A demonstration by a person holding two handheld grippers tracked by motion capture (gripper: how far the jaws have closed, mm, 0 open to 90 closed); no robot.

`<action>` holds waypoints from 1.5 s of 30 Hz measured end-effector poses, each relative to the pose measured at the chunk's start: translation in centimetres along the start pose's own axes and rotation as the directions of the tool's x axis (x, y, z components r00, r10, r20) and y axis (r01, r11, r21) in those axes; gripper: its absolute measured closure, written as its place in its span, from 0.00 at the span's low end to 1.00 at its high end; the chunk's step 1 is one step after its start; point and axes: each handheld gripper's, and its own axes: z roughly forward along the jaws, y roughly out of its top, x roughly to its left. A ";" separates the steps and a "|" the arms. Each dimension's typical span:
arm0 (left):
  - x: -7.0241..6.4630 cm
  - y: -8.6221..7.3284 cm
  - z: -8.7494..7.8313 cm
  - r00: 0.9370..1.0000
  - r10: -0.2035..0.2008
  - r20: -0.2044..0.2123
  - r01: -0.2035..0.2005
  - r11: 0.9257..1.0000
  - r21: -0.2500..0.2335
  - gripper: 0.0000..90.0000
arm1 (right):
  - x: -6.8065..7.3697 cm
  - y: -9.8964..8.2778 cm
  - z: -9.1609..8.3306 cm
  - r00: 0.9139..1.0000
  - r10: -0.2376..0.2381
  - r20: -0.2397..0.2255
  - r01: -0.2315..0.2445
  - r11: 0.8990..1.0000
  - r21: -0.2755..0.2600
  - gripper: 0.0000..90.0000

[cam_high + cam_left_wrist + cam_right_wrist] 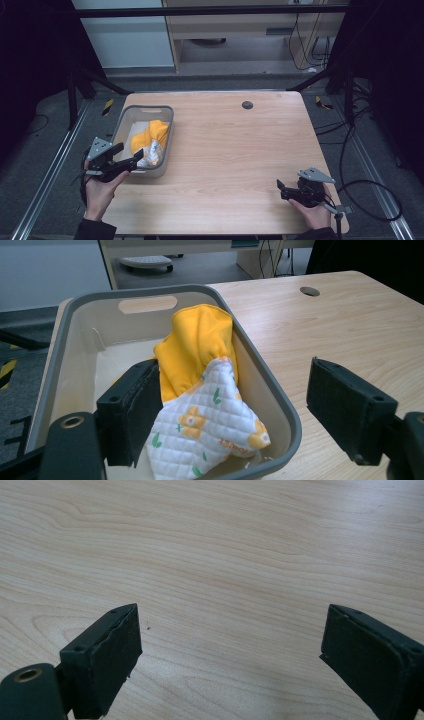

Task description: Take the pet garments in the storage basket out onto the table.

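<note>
Both grippers stood spread and empty, yet only my left gripper (235, 415) straddled the basket's (123, 117) near right rim, the yellow-and-white quilted cloth (205, 400) lying just beyond its jaws, while my right gripper (286, 192) sat well apart on the counter (240, 150).

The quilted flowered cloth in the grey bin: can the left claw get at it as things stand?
Probably yes. The left claw is open at the grey bin, one jaw inside beside the quilted flowered cloth, the other outside over the table. The bin's wall stands between the jaws, so it may need shifting inward.
</note>
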 end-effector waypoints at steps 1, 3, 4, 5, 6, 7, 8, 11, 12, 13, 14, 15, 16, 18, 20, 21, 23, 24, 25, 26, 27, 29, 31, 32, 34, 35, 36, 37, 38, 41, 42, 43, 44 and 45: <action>0.0 0.1 0.1 1.000 0.005 0.002 -0.005 1.000 0.003 0.24 | 0.0 0.0 0.0 1.000 0.001 0.000 -0.001 1.000 -0.001 0.10; -0.1 0.4 0.3 1.000 0.011 0.005 -0.011 1.000 0.003 0.24 | 0.0 0.0 0.0 1.000 0.004 -0.002 -0.004 1.000 -0.002 0.10; -0.2 0.6 0.3 1.000 0.008 0.005 -0.008 1.000 0.001 0.24 | 0.0 0.0 0.0 1.000 0.004 -0.001 -0.004 1.000 -0.002 0.10; -0.2 0.7 0.4 1.000 0.008 0.006 -0.008 1.000 0.000 0.24 | 0.0 0.0 0.0 1.000 0.005 -0.001 -0.005 1.000 -0.001 0.10; -0.2 0.7 0.4 1.000 0.008 0.006 -0.008 1.000 0.000 0.24 | 0.0 0.0 0.0 1.000 0.005 -0.001 -0.005 1.000 -0.001 0.10; -0.2 0.9 0.5 1.000 0.011 0.005 -0.011 1.000 0.005 0.24 | 0.0 0.0 0.0 1.000 0.005 -0.002 -0.005 1.000 0.000 0.10; -0.2 1.1 0.6 1.000 0.014 0.003 -0.014 1.000 0.010 0.24 | 0.0 0.0 0.0 1.000 0.002 -0.001 -0.002 1.000 -0.001 0.10; -0.1 1.6 0.9 1.000 0.019 -0.003 -0.019 1.000 0.019 0.24 | 0.0 0.0 0.0 1.000 0.004 -0.003 -0.004 1.000 -0.001 0.10; 0.0 1.8 1.0 1.000 0.020 -0.005 -0.020 1.000 0.022 0.24 | 0.0 0.0 0.0 1.000 0.004 -0.003 -0.004 1.000 -0.001 0.10; 0.1 2.1 1.2 1.000 0.018 -0.009 -0.018 0.999 0.027 0.24 | 0.0 0.0 0.0 1.000 0.007 -0.005 -0.007 1.000 0.000 0.10; 0.1 2.1 1.2 1.000 0.018 -0.009 -0.018 0.999 0.027 0.24 | 0.0 0.0 0.0 1.000 0.007 -0.005 -0.007 1.000 0.000 0.10; 0.2 2.3 1.4 1.000 0.018 -0.012 -0.018 0.999 0.037 0.24 | 0.0 0.0 0.0 1.000 0.004 -0.005 -0.004 1.000 0.000 0.10; 0.2 2.3 1.4 1.000 0.018 -0.012 -0.018 0.999 0.037 0.24 | 0.0 0.0 0.0 1.000 0.004 -0.005 -0.004 1.000 0.000 0.10; 0.2 2.5 1.7 1.000 0.019 -0.014 -0.018 0.999 0.044 0.24 | 0.0 0.0 0.0 1.000 0.004 -0.005 -0.004 1.000 0.000 0.10; 0.3 2.5 2.3 1.000 0.018 -0.018 -0.017 0.998 0.060 0.24 | 0.0 0.0 0.0 1.000 0.004 -0.005 -0.004 1.000 0.001 0.10; 0.3 2.6 2.5 1.000 0.020 -0.017 -0.019 0.998 0.068 0.24 | 0.0 0.0 0.0 1.000 0.006 -0.005 -0.006 1.000 0.002 0.10; 0.3 2.6 2.9 0.999 0.027 -0.022 -0.025 0.997 0.078 0.24 | 0.0 0.0 0.0 1.000 0.006 -0.005 -0.006 1.000 0.003 0.10; 0.4 2.6 3.1 0.999 0.031 -0.022 -0.029 0.996 0.086 0.24 | 0.1 0.0 0.0 1.000 0.012 -0.007 -0.012 1.000 0.007 0.10; 0.3 2.6 3.3 0.999 0.027 -0.022 -0.025 0.996 0.089 0.24 | 0.0 0.0 0.0 1.000 0.003 -0.004 -0.003 1.000 0.004 0.10; 0.3 2.6 3.4 0.999 0.028 -0.020 -0.026 0.994 0.102 0.23 | 0.0 0.0 0.0 1.000 0.005 -0.004 -0.005 1.000 0.005 0.10; 0.3 2.6 3.6 0.999 0.031 -0.022 -0.029 0.994 0.107 0.23 | 0.0 0.0 0.1 1.000 0.004 -0.003 -0.004 1.000 0.005 0.10; 0.3 2.6 3.8 0.999 0.029 -0.022 -0.027 0.993 0.112 0.23 | 0.0 0.0 0.1 1.000 0.003 -0.003 -0.003 1.000 0.006 0.10; 0.3 2.5 4.2 0.999 0.033 -0.029 -0.029 0.993 0.116 0.23 | 0.0 0.0 0.1 1.000 0.004 -0.003 -0.004 1.000 0.007 0.11; 0.3 2.5 4.2 0.999 0.033 -0.029 -0.029 0.993 0.116 0.23 | 0.0 0.0 0.1 1.000 0.005 -0.003 -0.005 1.000 0.008 0.11; 0.5 2.5 4.4 0.999 0.032 -0.031 -0.028 0.992 0.121 0.23 | 0.0 0.0 0.1 1.000 0.004 -0.005 -0.004 1.000 0.008 0.10; 0.5 2.6 4.6 0.999 0.030 -0.032 -0.025 0.991 0.128 0.23 | 0.0 0.0 0.1 1.000 0.003 -0.006 -0.003 1.000 0.009 0.11; 0.5 2.6 4.6 0.999 0.030 -0.032 -0.025 0.991 0.128 0.23 | 0.0 0.0 0.1 1.000 0.003 -0.006 -0.003 1.000 0.009 0.11; 0.6 2.7 4.8 0.999 0.027 -0.033 -0.023 0.991 0.134 0.24 | 0.0 0.0 0.1 1.000 0.004 -0.006 -0.004 1.000 0.009 0.11; 0.6 2.7 4.8 0.999 0.029 -0.035 -0.024 0.990 0.139 0.24 | 0.0 0.0 0.1 1.000 0.005 -0.006 -0.004 1.000 0.009 0.11; 0.6 2.8 5.1 0.999 0.035 -0.035 -0.029 0.987 0.156 0.24 | 0.0 0.0 0.1 1.000 0.007 -0.006 -0.007 1.000 0.007 0.11; 0.6 2.8 5.1 0.999 0.035 -0.035 -0.029 0.987 0.156 0.25 | 0.0 0.0 0.1 1.000 0.007 -0.006 -0.007 1.000 0.007 0.11; 0.6 2.9 5.3 0.999 0.038 -0.037 -0.032 0.986 0.165 0.25 | 0.0 0.0 0.1 1.000 0.008 -0.007 -0.008 1.000 0.006 0.11; 0.6 2.9 5.3 0.999 0.038 -0.037 -0.032 0.986 0.165 0.25 | 0.0 0.0 0.1 1.000 0.008 -0.007 -0.008 1.000 0.006 0.11; 0.6 2.9 5.6 0.999 0.041 -0.033 -0.035 0.984 0.175 0.25 | 0.0 0.0 0.1 1.000 0.009 -0.006 -0.009 1.000 0.006 0.11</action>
